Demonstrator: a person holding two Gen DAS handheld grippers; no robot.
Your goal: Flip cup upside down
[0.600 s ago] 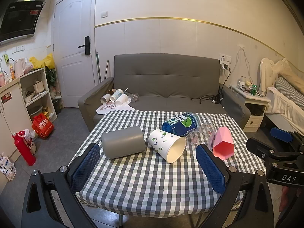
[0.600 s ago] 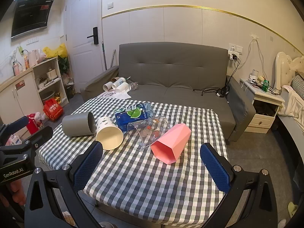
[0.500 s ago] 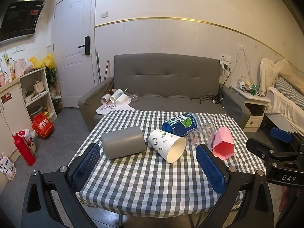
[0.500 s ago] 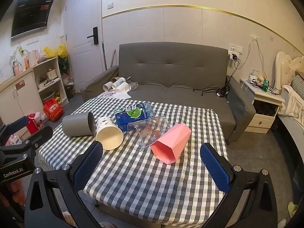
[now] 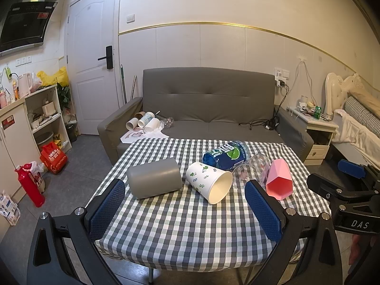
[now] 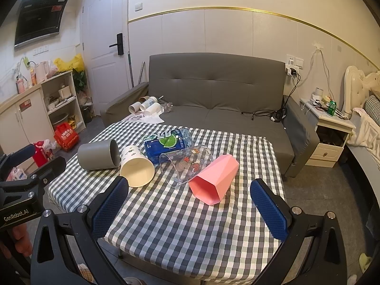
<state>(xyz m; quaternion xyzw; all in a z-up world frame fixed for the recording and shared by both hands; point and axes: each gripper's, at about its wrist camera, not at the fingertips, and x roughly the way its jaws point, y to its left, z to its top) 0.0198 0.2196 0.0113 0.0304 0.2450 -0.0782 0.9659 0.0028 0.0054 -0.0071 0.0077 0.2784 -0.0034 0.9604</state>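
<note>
Both the left gripper (image 5: 185,204) and right gripper (image 6: 190,204) are hovering wide apart and empty before any grasp, cups lying sideways ahead, the pink cup (image 6: 215,178) nearest the right one, likely needing an approach.

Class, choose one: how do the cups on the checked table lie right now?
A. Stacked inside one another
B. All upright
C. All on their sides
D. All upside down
C: the grey cup, paper cup, clear cup and pink cup all lie on their sides on the table.

"DAS" on right tool (image 5: 356,224) ("GenRobot.AI" on left tool (image 6: 16,213))
</note>
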